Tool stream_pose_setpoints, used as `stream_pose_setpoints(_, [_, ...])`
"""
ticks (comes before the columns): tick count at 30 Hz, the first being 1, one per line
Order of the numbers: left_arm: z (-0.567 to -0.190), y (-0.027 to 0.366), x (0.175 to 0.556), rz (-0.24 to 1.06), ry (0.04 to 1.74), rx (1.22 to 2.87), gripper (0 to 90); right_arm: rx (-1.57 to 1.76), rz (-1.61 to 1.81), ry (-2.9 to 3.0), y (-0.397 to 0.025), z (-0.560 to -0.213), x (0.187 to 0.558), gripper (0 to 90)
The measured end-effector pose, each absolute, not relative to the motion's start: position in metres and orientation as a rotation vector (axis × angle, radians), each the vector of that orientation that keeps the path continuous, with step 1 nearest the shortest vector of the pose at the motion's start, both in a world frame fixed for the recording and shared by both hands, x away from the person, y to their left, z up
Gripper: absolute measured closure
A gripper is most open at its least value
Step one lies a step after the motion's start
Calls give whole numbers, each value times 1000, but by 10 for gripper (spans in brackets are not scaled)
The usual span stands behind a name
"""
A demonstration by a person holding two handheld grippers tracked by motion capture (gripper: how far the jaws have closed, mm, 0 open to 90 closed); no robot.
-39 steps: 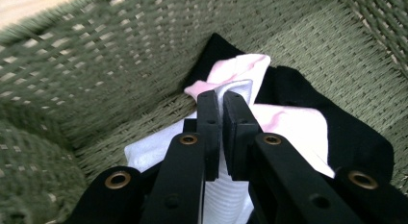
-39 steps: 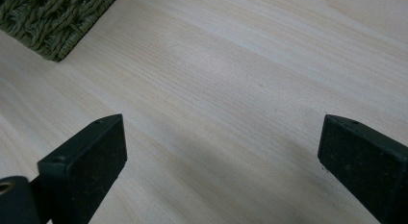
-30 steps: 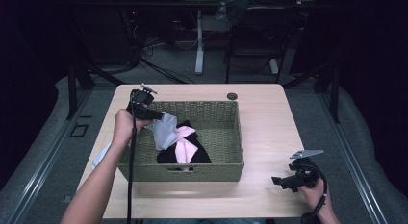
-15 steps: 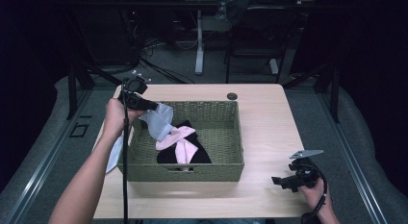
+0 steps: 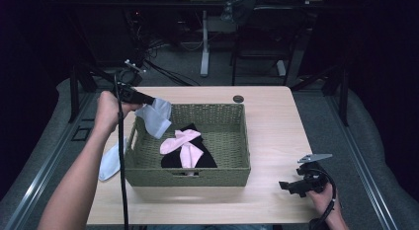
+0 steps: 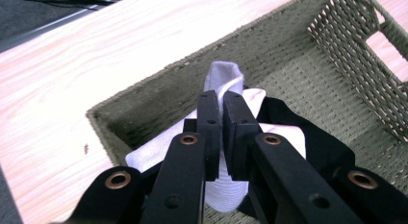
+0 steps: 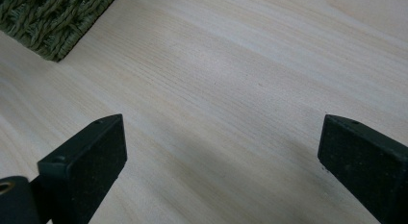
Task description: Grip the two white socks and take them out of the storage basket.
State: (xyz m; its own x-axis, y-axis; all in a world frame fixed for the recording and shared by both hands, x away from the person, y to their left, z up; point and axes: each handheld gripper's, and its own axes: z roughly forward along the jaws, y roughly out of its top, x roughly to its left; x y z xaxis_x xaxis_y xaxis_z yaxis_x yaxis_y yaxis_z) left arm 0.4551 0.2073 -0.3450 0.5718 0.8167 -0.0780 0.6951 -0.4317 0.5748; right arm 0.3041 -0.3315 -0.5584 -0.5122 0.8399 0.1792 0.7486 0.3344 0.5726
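Left gripper (image 5: 148, 98) clamped on a white sock (image 5: 157, 117), hanging below the jaws over the basket's (image 5: 237, 141) near-left corner. Another white sock (image 5: 109, 162) down outside that wall. Right gripper (image 5: 285, 185) wide open, empty, resting far off. Since a second ago: lifted higher, drawn outward.

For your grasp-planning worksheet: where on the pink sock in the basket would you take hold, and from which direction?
Grip the pink sock at its raised upper fold, coming straight down from above: it lies flat on the black garment, and the basket walls block any sideways approach. The open right tongs are free.
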Motion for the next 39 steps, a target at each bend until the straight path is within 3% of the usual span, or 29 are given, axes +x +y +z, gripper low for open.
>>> stream_pose_setpoints(21, [-302,272,438,415,1328,2117,870,1455,928,2438,-331,-559,304,25])
stream_pose_setpoints(39, [-328,333,430,445,1507,2044,869,1457,924,2445,-331,-559,305,25])
